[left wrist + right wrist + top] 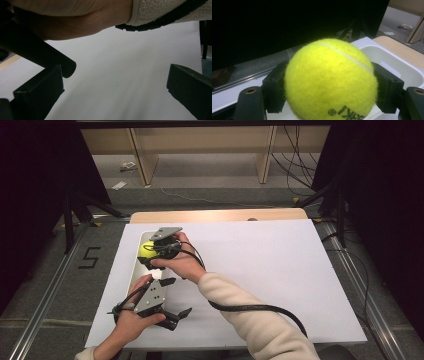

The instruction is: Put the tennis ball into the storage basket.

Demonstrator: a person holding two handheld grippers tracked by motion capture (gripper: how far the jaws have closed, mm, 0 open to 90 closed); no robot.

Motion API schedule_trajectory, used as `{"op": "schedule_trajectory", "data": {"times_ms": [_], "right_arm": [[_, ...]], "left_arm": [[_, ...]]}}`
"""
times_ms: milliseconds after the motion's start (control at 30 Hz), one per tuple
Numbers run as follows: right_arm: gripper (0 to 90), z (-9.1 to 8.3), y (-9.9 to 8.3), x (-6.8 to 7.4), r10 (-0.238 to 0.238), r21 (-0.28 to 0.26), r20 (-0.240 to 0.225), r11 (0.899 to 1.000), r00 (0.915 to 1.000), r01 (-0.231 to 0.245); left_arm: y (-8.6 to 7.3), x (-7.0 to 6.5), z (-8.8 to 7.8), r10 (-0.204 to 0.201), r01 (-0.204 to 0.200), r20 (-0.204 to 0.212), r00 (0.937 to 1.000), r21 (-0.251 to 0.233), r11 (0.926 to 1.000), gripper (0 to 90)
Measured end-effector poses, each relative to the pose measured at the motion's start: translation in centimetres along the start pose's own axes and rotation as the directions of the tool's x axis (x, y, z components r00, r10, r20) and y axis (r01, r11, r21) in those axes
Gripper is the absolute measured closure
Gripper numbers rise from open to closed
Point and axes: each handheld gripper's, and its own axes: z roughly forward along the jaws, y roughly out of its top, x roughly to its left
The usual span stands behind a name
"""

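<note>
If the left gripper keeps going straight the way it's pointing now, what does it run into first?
Probably nothing solid: the left gripper with its jaws open points across the bare white sheet covering the table. The cream-sleeved right forearm crosses above that line, though depth is unclear.

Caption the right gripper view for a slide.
Right gripper clamps a yellow tennis ball over a white tray.

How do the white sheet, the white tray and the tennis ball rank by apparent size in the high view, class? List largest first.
1. white sheet
2. white tray, partly hidden by hands
3. tennis ball, held by the right gripper
</note>
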Motion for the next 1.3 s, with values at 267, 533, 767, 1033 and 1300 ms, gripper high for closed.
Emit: {"op": "schedule_trajectory", "data": {"times_ms": [267, 533, 767, 1033, 1300], "right_arm": [[26.4, 0.6, -0.2, 0.3, -0.019, 0.021, -0.006, 1.0, 0.9998, 0.019], [26.4, 1.0, -0.3, 0.3, -0.022, 0.032, -0.008, 0.999, 0.9997, 0.023], [26.4, 1.2, -0.5, 0.2, -0.024, 0.043, -0.006, 0.999, 0.9997, 0.024], [26.4, 1.2, -0.6, 0.1, -0.021, 0.048, -0.004, 0.999, 0.9998, 0.021], [26.3, 1.6, -0.9, 0.3, -0.02, 0.058, -0.01, 0.998, 0.9998, 0.02]], "left_arm": [[0.0, 0.0, 0.0, 0.0, 0.0, -0.002, 1.0, 0.001, 1.0, 0.2], [0.0, 0.0, 0.0, 0.002, -0.002, 0.0, 1.0, 0.003, 1.0, 0.2], [0.0, 0.0, 0.0, 0.004, -0.003, 0.0, 1.0, 0.005, 1.0, 0.2], [0.0, -0.1, 0.0, 0.008, -0.008, -0.001, 1.0, 0.008, 0.9999, 0.3], [0.0, -0.1, 0.0, 0.008, -0.008, -0.001, 1.0, 0.007, 0.9999, 0.3]]}}
